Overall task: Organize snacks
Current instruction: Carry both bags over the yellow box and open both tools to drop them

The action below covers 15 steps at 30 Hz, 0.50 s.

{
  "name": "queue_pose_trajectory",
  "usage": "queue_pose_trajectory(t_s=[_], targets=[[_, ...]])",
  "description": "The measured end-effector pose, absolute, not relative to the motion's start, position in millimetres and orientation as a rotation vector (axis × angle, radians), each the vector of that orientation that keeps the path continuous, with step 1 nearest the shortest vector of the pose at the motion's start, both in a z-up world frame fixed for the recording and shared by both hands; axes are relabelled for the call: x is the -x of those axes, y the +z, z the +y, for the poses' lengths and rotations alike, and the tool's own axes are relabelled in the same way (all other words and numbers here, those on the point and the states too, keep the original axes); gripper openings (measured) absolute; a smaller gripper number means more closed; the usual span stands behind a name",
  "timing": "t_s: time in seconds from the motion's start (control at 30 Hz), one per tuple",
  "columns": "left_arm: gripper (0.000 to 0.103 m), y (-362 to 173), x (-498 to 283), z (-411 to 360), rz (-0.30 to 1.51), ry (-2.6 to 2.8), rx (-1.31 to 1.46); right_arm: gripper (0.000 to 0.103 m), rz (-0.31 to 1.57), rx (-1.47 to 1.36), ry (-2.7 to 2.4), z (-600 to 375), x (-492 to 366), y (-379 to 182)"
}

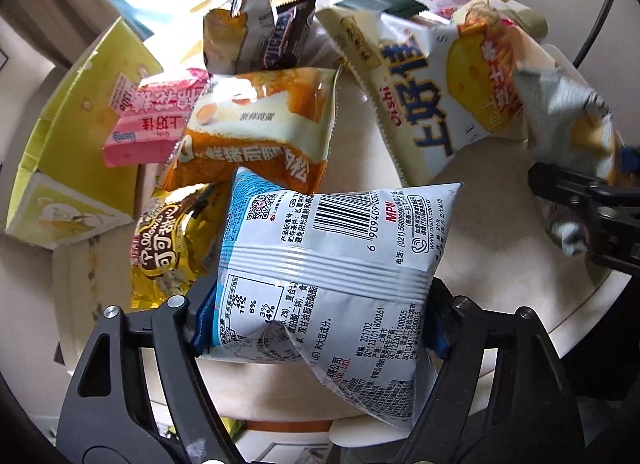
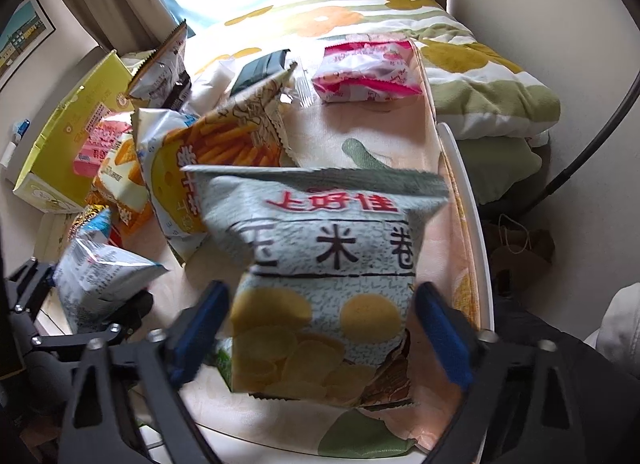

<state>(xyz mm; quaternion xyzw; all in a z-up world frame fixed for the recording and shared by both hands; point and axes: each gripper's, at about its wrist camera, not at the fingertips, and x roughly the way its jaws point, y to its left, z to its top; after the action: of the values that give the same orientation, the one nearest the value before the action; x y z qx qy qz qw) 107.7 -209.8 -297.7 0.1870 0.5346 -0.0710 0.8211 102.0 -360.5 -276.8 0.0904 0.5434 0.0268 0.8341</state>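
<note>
My left tool (image 1: 316, 328) pinches the blue-and-white foil snack bag (image 1: 332, 260) over the desk (image 1: 500, 296), my right tool (image 2: 320, 328) brackets the grey-green corn-curl bag (image 2: 324, 264), so I should squeeze gently, avoiding crushed contents.

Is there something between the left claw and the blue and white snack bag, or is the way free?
Nothing visible stands between them. The blue and white snack bag already sits between the pads of the left claw, which press its lower sides. Other snacks lie beyond it, not in the gap.
</note>
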Motion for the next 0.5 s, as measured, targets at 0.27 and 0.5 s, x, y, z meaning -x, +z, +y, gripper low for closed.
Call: queue_pose_trajectory(t_s=[0.27, 0.5], targets=[[0.075, -264, -99, -218, 1.095, -0.139, -0.386, 0.056, 1.138, -0.213, 0.052, -370, -91, -267], [0.075, -210, -95, -203, 0.998, -0.100, -0.308, 0.055, 1.063, -0.176, 0.067, -366, -83, -219]])
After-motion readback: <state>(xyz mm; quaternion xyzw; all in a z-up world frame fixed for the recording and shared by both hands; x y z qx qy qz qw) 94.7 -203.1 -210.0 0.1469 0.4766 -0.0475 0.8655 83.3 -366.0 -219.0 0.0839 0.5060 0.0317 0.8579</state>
